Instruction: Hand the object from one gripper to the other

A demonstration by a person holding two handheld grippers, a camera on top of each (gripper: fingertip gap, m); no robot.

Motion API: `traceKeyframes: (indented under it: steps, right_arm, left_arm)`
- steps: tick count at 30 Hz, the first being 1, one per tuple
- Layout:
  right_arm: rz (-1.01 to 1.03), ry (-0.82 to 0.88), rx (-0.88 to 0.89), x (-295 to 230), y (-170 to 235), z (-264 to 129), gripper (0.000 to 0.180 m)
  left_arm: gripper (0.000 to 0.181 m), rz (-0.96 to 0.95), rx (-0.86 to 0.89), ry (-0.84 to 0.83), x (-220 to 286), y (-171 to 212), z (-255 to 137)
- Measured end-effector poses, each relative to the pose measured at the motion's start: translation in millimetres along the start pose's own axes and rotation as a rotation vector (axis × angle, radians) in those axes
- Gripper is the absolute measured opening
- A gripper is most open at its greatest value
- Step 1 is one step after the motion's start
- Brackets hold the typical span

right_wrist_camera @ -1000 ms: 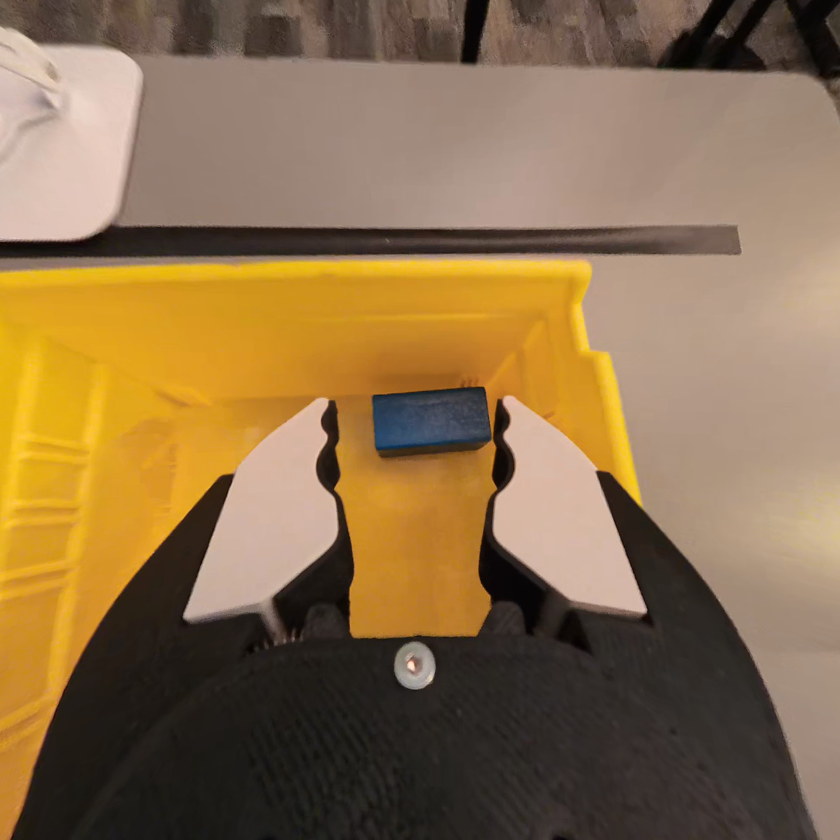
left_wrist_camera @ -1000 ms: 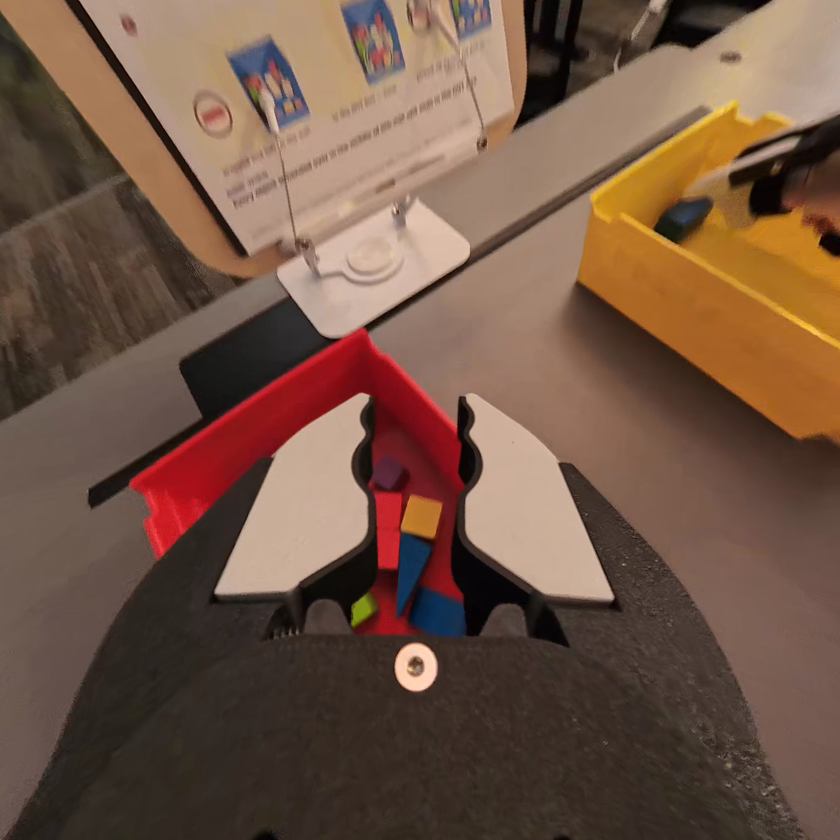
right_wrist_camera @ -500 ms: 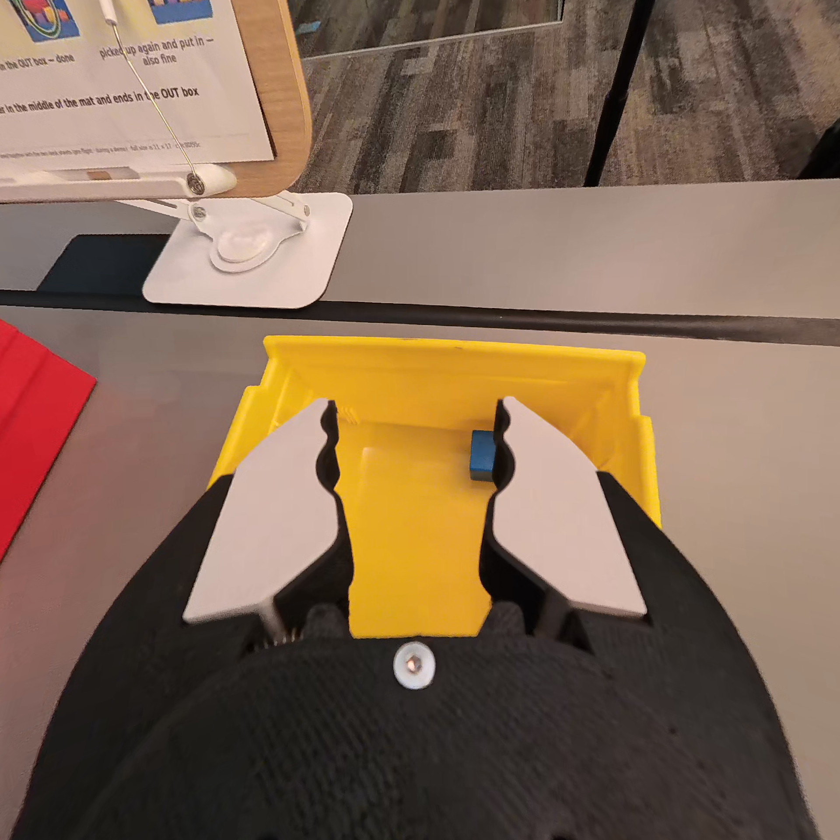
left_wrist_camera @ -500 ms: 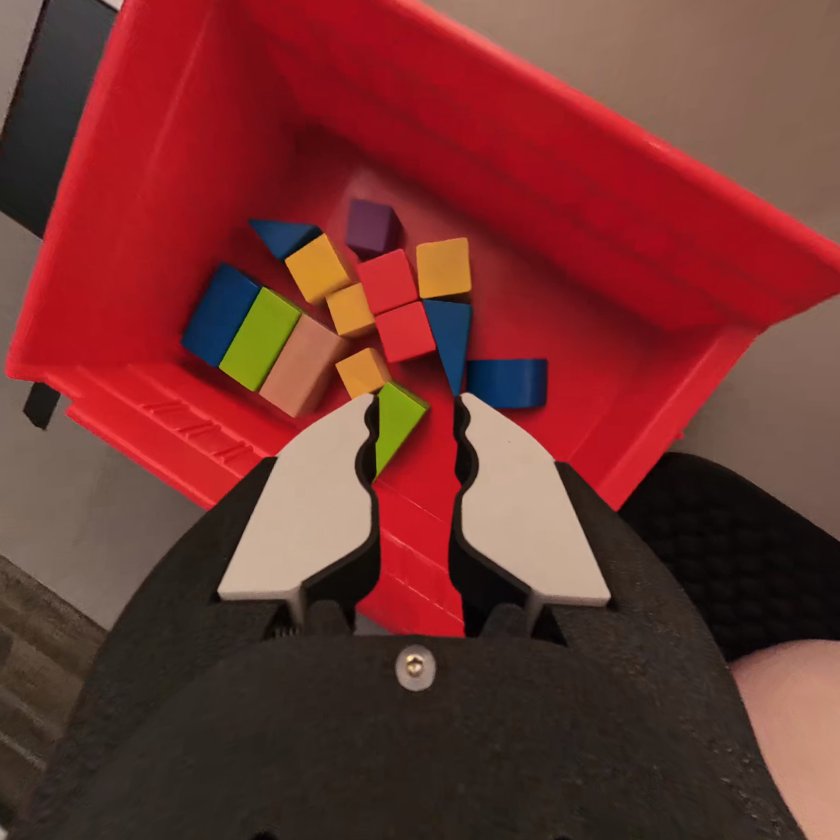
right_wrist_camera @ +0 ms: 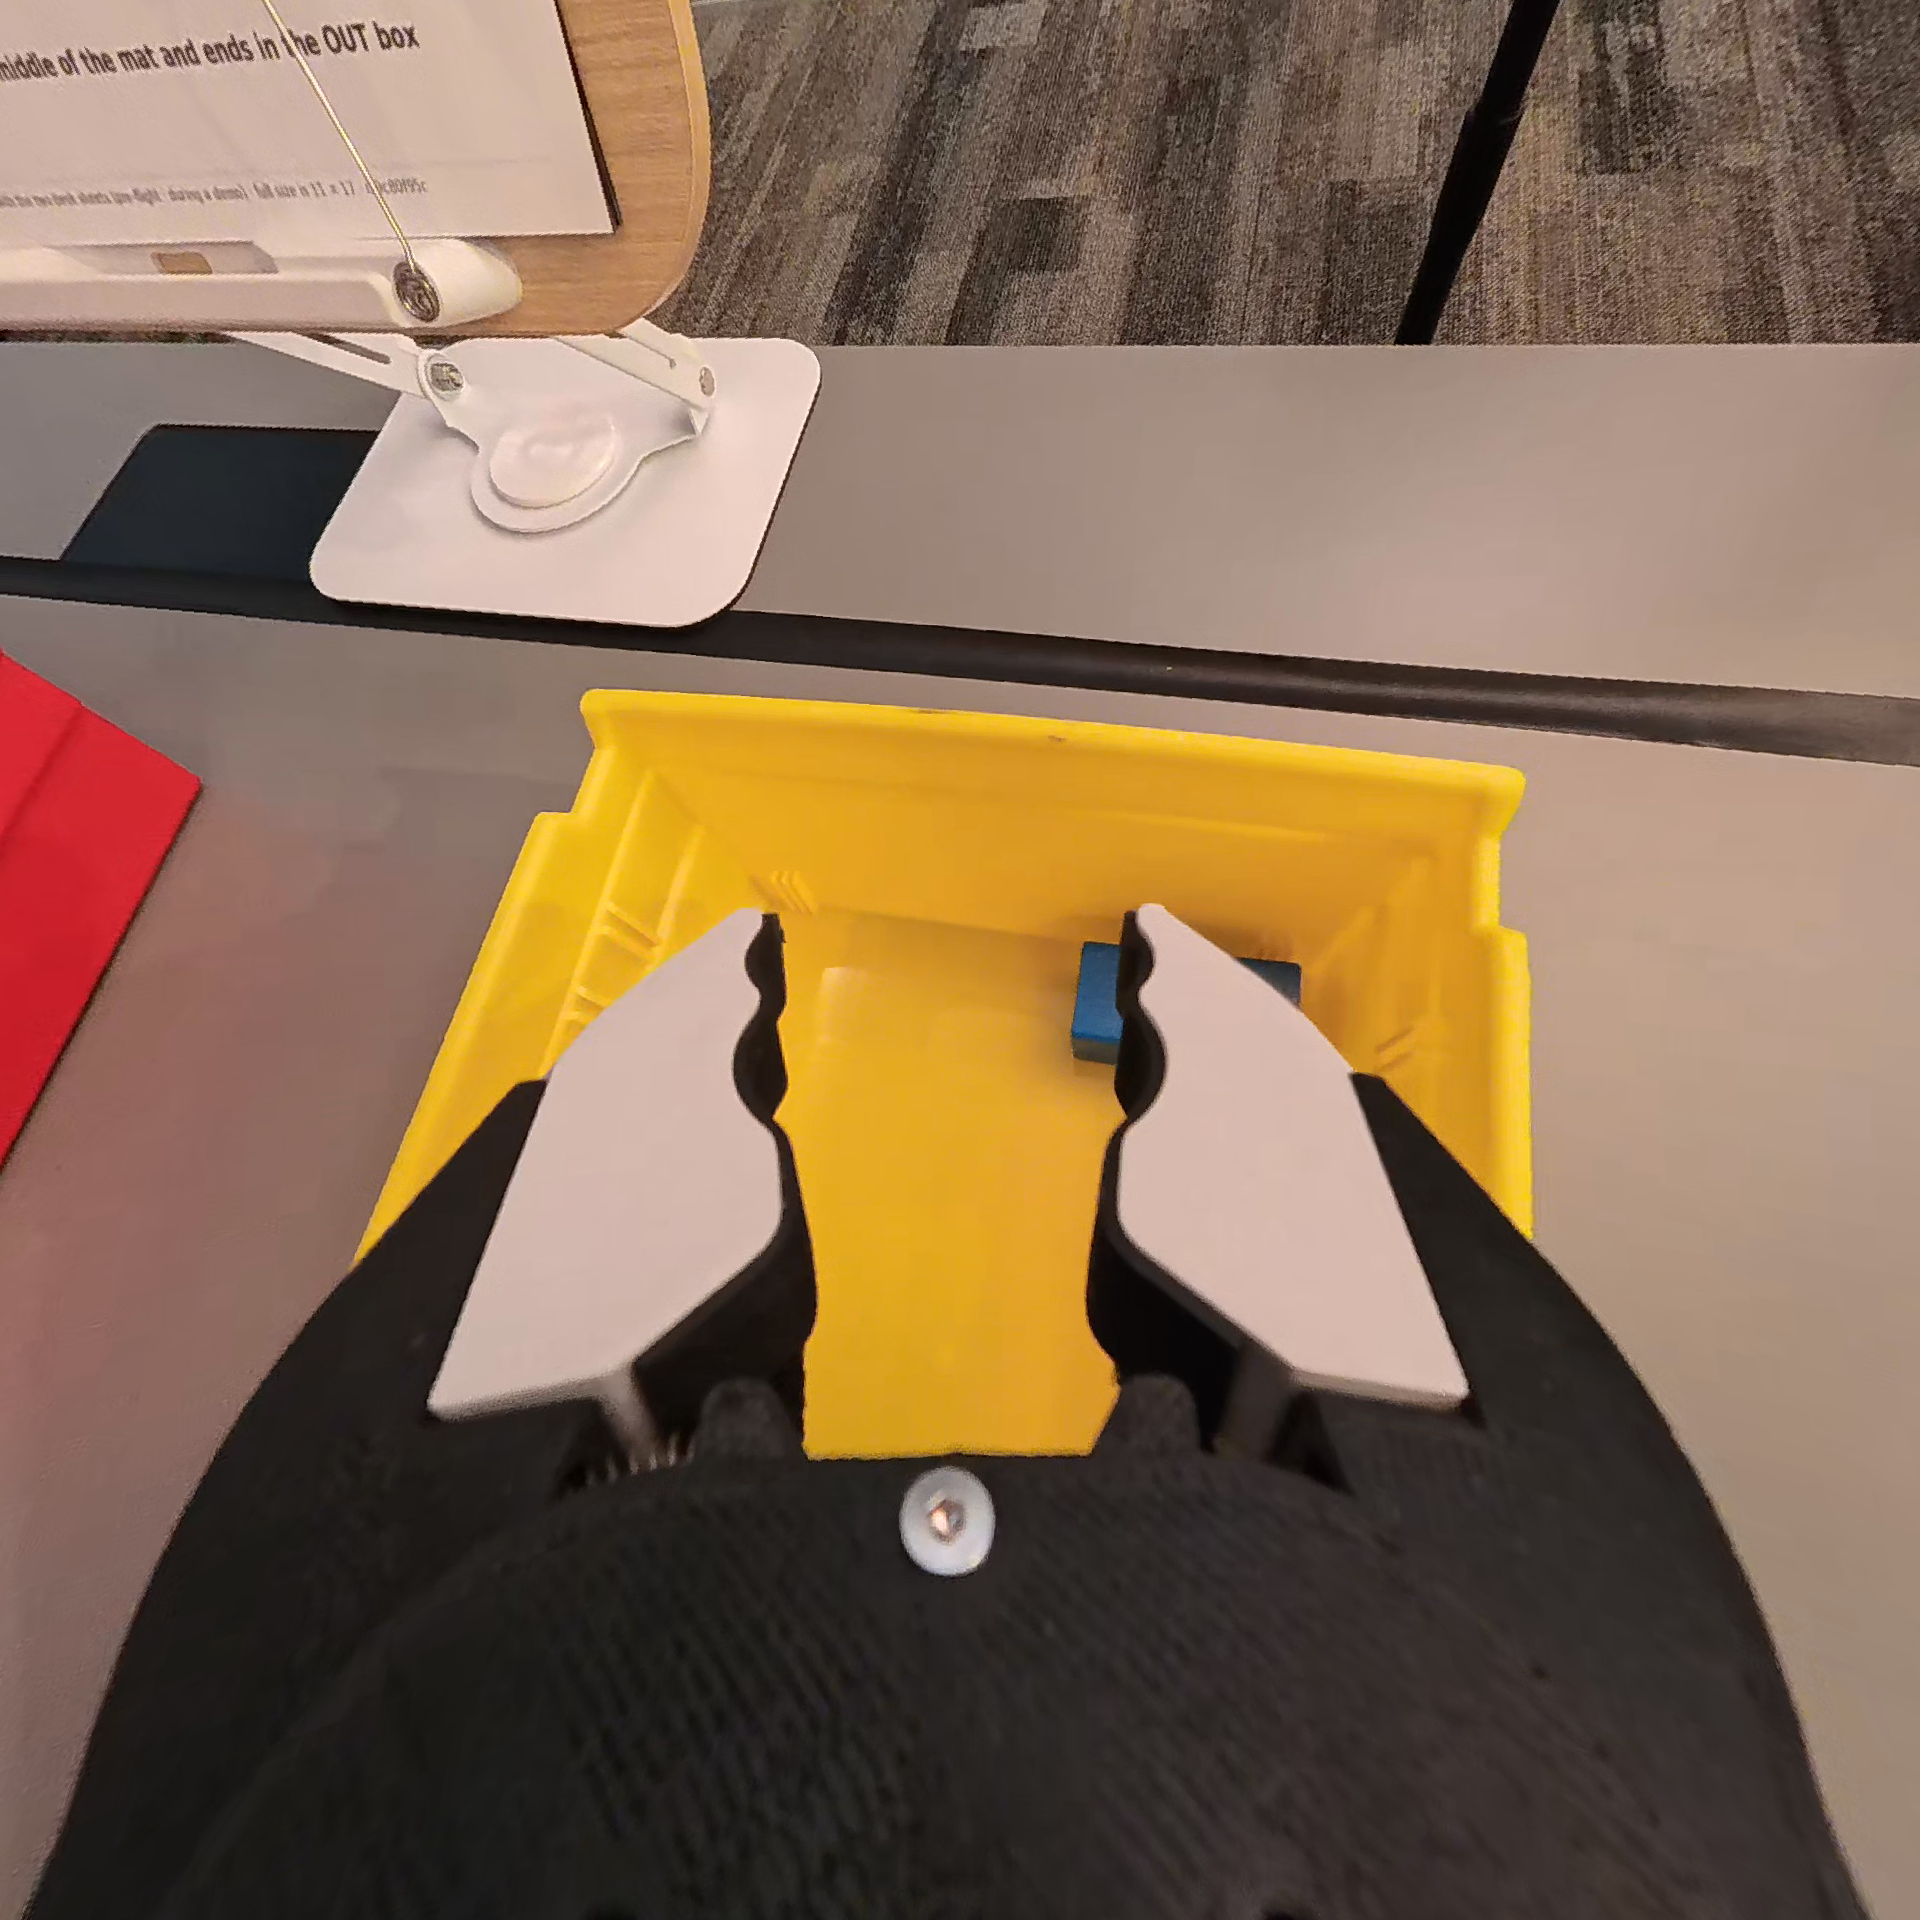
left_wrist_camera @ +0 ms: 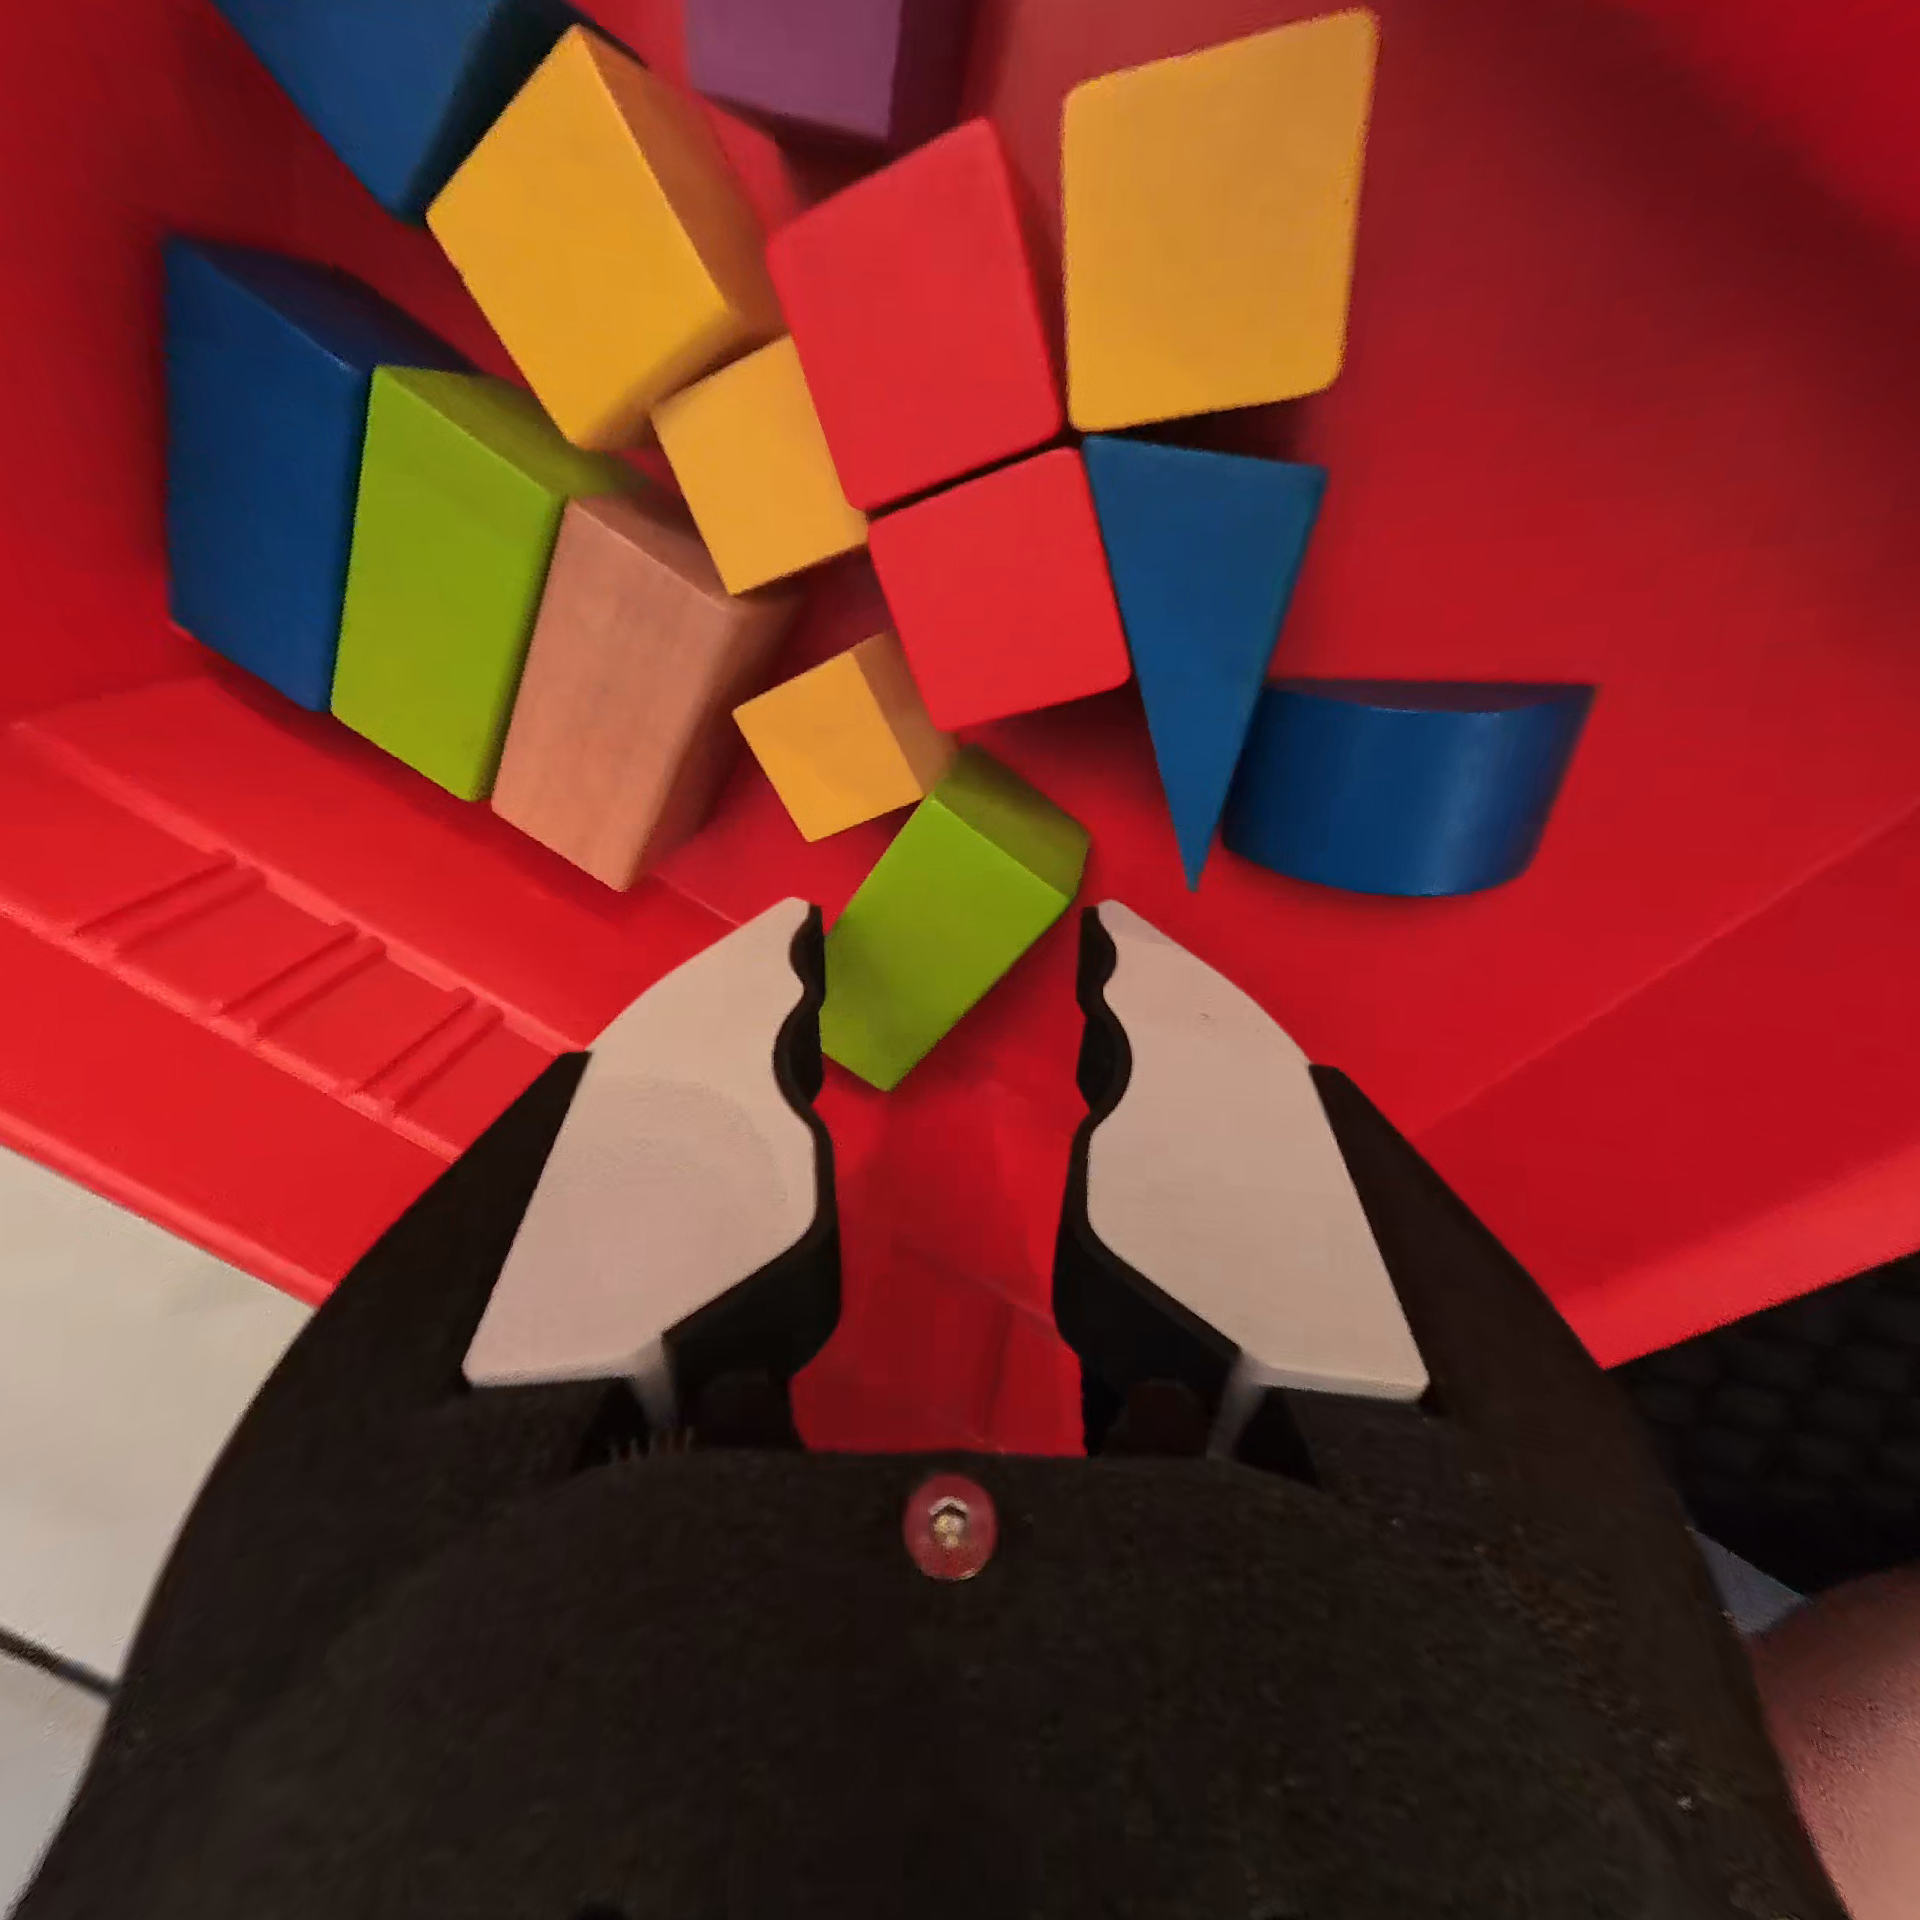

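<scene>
Office or lab, grey desk (right_wrist_camera: pixel 1247 499), carpet tiles (right_wrist_camera: pixel 1143 156), instruction stand (right_wrist_camera: pixel 561 488)

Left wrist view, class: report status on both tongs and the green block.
Left tongs open, straddling green block in red bin. Right tongs open, empty, over yellow bin. Orange cube crowds it.

Printed lines cover the sheet (right_wrist_camera: pixel 312 114) on its stand (right_wrist_camera: pixel 561 488).
</scene>
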State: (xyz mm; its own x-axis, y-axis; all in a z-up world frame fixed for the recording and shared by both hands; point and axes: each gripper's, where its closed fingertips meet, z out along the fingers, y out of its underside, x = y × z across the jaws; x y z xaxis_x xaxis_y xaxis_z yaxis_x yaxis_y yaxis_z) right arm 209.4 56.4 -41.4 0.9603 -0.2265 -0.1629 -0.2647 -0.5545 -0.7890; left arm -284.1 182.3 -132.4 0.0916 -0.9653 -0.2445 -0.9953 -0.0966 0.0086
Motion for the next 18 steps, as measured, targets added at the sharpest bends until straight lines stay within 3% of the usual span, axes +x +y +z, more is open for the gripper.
traceKeyframes:
  steps: [7, 18]
  right_arm:
    - [0.000, -0.012, -0.032, 1.9, 6.1, 2.3, 0.061]
    - [0.010, -0.026, -0.051, 4.7, 10.8, 4.5, 0.061]
  left_arm:
    - [0.053, 0.012, -0.058, -0.015, -3.1, 5.2, 12.4]
    - [0.047, 0.061, -0.078, -0.026, -1.5, 4.9, 15.7]
